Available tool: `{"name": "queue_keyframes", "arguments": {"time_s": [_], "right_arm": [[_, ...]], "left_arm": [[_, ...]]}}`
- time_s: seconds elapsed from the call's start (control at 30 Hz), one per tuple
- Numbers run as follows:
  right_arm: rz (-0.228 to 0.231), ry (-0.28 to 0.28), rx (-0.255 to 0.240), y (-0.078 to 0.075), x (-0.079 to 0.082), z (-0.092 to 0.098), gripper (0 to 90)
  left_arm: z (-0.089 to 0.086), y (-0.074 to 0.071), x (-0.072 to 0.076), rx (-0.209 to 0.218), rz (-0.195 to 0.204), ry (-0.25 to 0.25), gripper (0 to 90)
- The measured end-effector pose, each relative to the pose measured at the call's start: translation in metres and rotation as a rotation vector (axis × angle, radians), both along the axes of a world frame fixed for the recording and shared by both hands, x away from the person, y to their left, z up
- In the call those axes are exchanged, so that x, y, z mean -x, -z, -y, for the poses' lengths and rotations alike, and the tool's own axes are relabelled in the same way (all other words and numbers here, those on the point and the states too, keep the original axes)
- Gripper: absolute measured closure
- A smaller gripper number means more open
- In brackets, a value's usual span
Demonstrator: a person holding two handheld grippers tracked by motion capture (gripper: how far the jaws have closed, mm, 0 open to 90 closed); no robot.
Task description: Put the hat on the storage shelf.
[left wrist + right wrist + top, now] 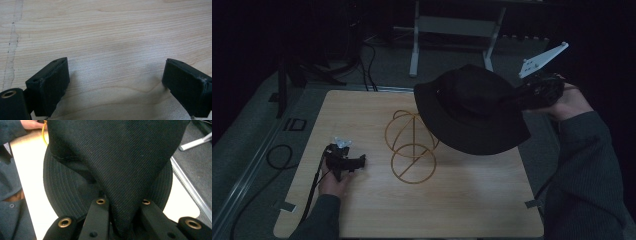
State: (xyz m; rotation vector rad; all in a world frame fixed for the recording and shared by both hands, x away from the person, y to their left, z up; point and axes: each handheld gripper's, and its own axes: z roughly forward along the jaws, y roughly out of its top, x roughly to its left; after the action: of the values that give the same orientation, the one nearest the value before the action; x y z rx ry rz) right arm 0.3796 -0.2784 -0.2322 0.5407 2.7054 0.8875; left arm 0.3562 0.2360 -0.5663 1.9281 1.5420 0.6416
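A black bucket hat [472, 107] hangs in the air over the table's far right part, tilted, its brim partly covering a golden wire stand [411, 145]. My right gripper [517, 97] is shut on the hat's crown, and the cloth [120, 170] bunches between its jaws in the right gripper view. The stand is upright at the table's middle, a ring base with a rounded wire top. My left gripper [354, 162] rests low on the wooden table [362, 215] at the left, open, with bare wood [115, 62] between its pads.
A grey metal frame [452, 30] stands on the floor beyond the table. Cables [279, 157] trail on the floor at the left. A person's sleeve and hand [12, 170] lie at the left of the right gripper view.
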Motion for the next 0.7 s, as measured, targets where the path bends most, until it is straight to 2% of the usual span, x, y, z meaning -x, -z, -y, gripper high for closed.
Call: {"name": "queue_keyframes", "arguments": {"time_s": [0.13,0.3,0.7], "right_arm": [[0.004,-0.023,-0.016,-0.003,0.003,-0.003,86.3],[0.005,-0.039,-0.014,-0.004,0.002,-0.010,86.3],[-0.028,-0.098,-0.006,0.005,-0.011,-0.052,86.2]], "left_arm": [[0.000,0.000,0.000,0.000,0.000,0.000,7.7],[0.000,0.000,0.000,0.000,0.000,0.000,7.7],[0.000,0.000,0.000,0.000,-0.001,0.001,7.7]]}}
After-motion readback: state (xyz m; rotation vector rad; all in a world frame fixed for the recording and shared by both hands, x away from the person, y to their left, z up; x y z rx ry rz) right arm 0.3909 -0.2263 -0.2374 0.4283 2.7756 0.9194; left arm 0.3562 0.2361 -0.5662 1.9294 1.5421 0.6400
